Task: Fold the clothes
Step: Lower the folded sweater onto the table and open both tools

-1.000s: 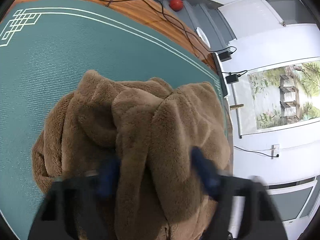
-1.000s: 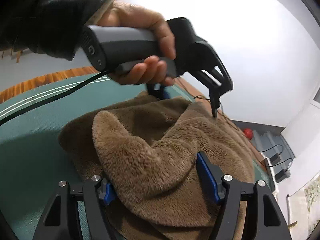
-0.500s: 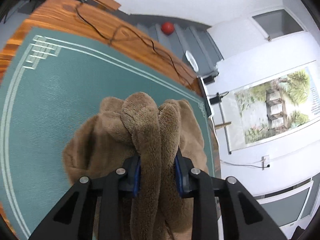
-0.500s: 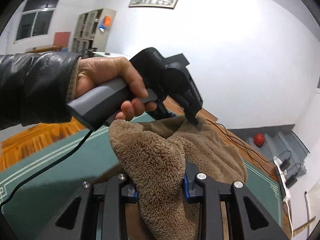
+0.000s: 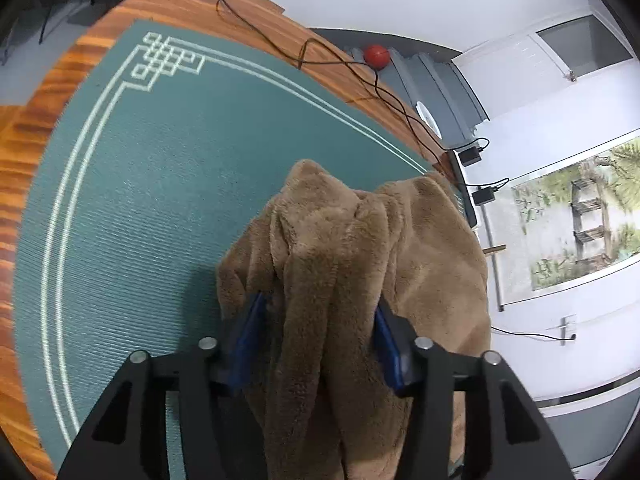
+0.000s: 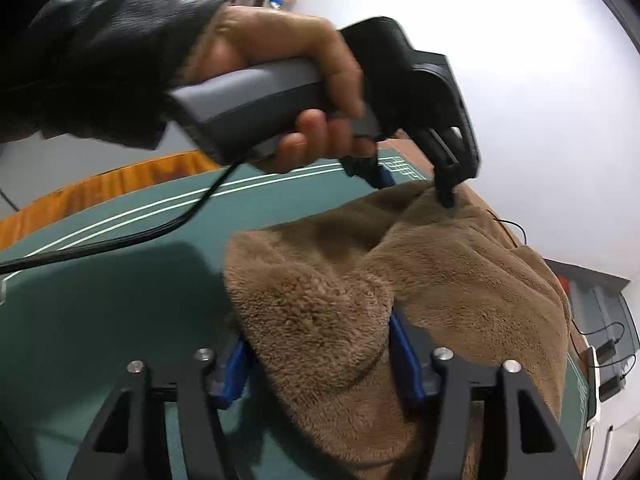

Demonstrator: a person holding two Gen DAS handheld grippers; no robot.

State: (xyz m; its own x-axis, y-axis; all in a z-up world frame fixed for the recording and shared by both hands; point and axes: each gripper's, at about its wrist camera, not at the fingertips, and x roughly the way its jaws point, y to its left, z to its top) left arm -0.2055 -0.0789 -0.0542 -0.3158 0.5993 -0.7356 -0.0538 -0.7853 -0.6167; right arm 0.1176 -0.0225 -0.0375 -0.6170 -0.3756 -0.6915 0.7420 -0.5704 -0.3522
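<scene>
Two tools are in view, each with brown fleece between its blue pads. Left tool (image 5: 318,340): jaws parted fairly wide, a thick fold of the fleece (image 5: 360,264) between them; whether the pads pinch it I cannot tell. Right tool (image 6: 320,356): jaws likewise parted around a rounded wad of fleece, firm grip not confirmed. The fleece is bunched, draped over a green mat (image 5: 160,168) with white border lines. The mat lies on a wooden tabletop (image 5: 256,20) with a black cable (image 5: 344,62) across it. A hand (image 6: 280,60) in a black sleeve (image 6: 100,52) holds the left tool's grey handle.
</scene>
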